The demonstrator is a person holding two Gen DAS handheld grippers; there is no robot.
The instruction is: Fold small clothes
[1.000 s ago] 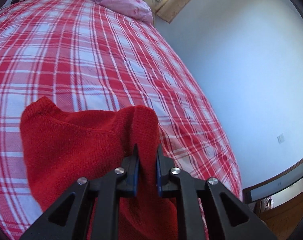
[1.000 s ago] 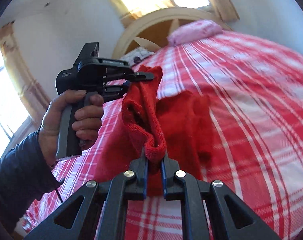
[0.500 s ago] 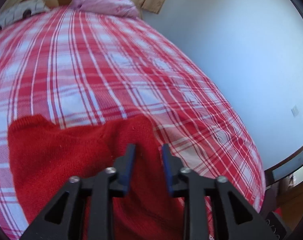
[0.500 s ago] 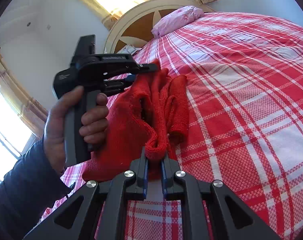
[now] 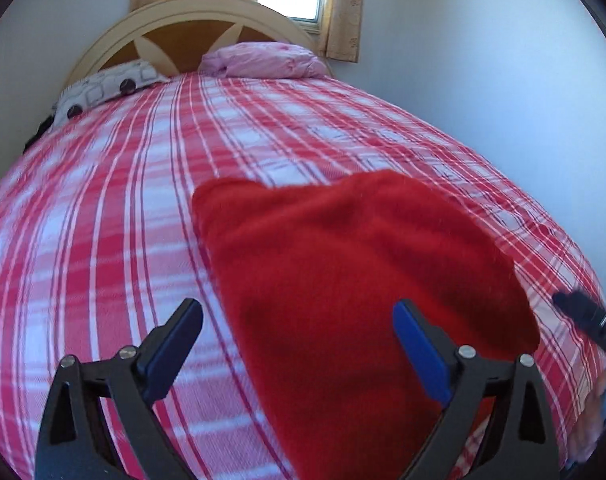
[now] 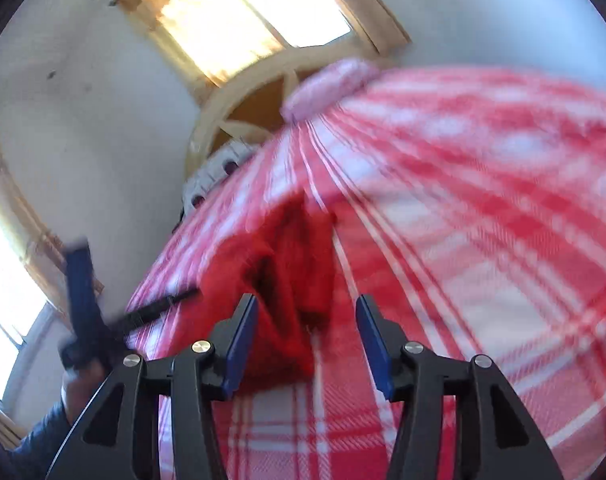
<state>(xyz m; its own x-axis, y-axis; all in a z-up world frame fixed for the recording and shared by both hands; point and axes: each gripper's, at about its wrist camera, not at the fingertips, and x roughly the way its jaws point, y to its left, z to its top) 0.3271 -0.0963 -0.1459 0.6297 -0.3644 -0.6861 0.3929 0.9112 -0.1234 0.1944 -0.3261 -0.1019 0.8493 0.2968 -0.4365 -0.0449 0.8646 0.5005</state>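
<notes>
A small red knitted garment (image 5: 343, 280) lies folded on the red-and-white plaid bedcover (image 5: 103, 220). My left gripper (image 5: 299, 312) is wide open and empty, just above the garment's near left edge. In the right wrist view the same garment (image 6: 287, 264) lies bunched on the bed in front of my right gripper (image 6: 307, 308), which is wide open and empty. The left gripper (image 6: 87, 320) shows there at the left, held in a hand. The right gripper's tip (image 5: 583, 312) shows at the right edge of the left wrist view.
A pink pillow (image 5: 263, 60) and a patterned white pillow (image 5: 103, 88) lie against the wooden headboard (image 5: 191, 36) at the far end. A white wall (image 5: 483, 80) runs along the bed's right side. A window (image 6: 263, 12) is behind the headboard.
Both grippers have opened and let go of the red garment, which now lies on the bed. Both have pulled back from it; the views are motion blurred.
</notes>
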